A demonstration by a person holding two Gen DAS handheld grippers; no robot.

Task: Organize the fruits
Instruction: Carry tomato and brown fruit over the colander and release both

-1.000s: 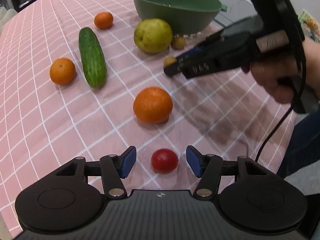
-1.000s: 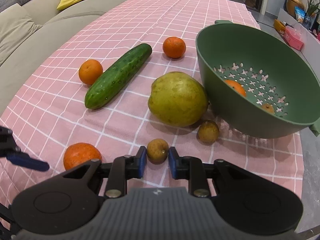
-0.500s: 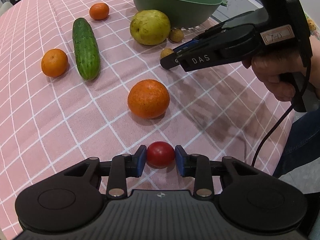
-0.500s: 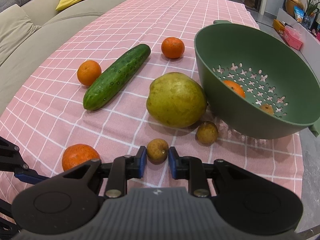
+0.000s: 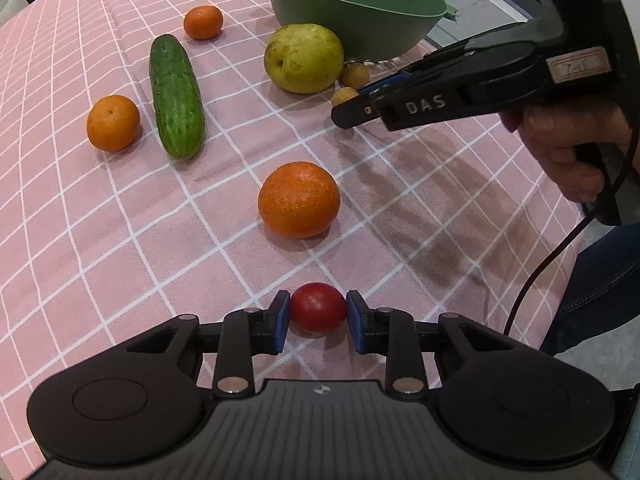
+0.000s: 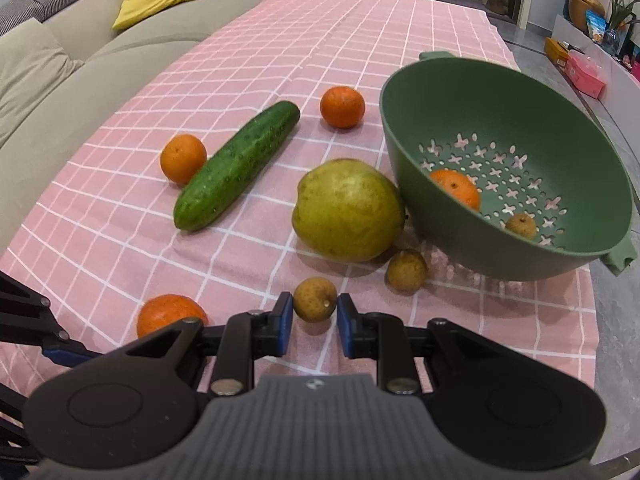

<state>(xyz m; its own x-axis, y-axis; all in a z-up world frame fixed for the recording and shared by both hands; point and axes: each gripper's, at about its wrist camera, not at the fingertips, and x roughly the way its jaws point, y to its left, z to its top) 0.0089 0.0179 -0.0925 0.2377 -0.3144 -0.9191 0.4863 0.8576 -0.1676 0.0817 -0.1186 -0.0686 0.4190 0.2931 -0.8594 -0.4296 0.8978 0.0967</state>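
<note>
My left gripper (image 5: 318, 316) is shut on a small red tomato (image 5: 318, 306), just above the pink checked cloth. My right gripper (image 6: 314, 316) is shut on a small brown longan (image 6: 315, 299); it also shows in the left wrist view (image 5: 352, 110). A green colander (image 6: 508, 168) at the right holds an orange (image 6: 456, 188) and a longan (image 6: 520, 226). A big yellow-green pear (image 6: 347, 210) leans against it. A second loose longan (image 6: 406, 270) lies beside the pear.
A cucumber (image 6: 236, 166), two small oranges (image 6: 183, 158) (image 6: 342, 106) and a larger orange (image 5: 299, 199) lie on the cloth. A beige sofa (image 6: 60, 64) runs along the table's left side. The table edge is near the colander's right.
My left gripper closed on the tomato, which was between open fingers a second ago. My right gripper kept its hold on the longan and lifted slightly.
</note>
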